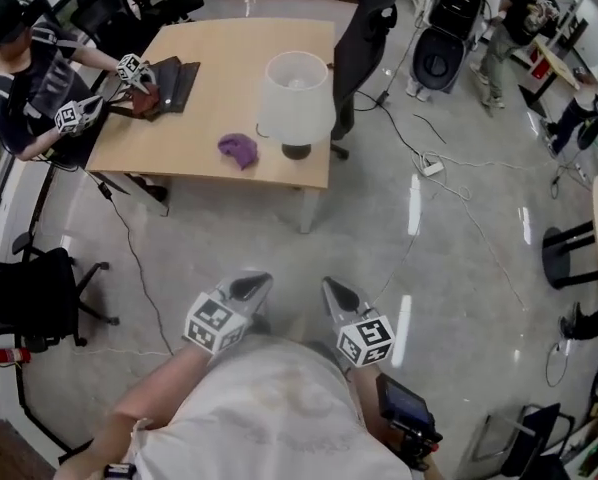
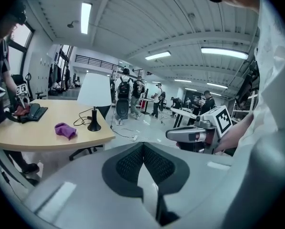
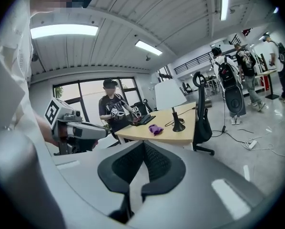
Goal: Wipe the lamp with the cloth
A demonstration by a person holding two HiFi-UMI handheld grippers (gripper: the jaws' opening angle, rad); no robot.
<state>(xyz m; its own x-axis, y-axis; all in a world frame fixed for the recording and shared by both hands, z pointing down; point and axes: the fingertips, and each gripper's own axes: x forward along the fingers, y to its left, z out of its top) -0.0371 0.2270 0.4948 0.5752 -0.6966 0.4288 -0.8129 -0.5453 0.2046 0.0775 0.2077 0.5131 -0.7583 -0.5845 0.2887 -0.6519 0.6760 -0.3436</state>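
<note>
Head view: the lamp (image 1: 297, 98) hides its stem under its shade, cloth (image 1: 238, 149) near.

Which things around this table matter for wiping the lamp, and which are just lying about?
For the job: white lamp; purple cloth, lying on the table beside the lamp.
Just lying about: black office chair by the table; laptop at the table's left end, where another person works; white power strip on the floor.
</note>
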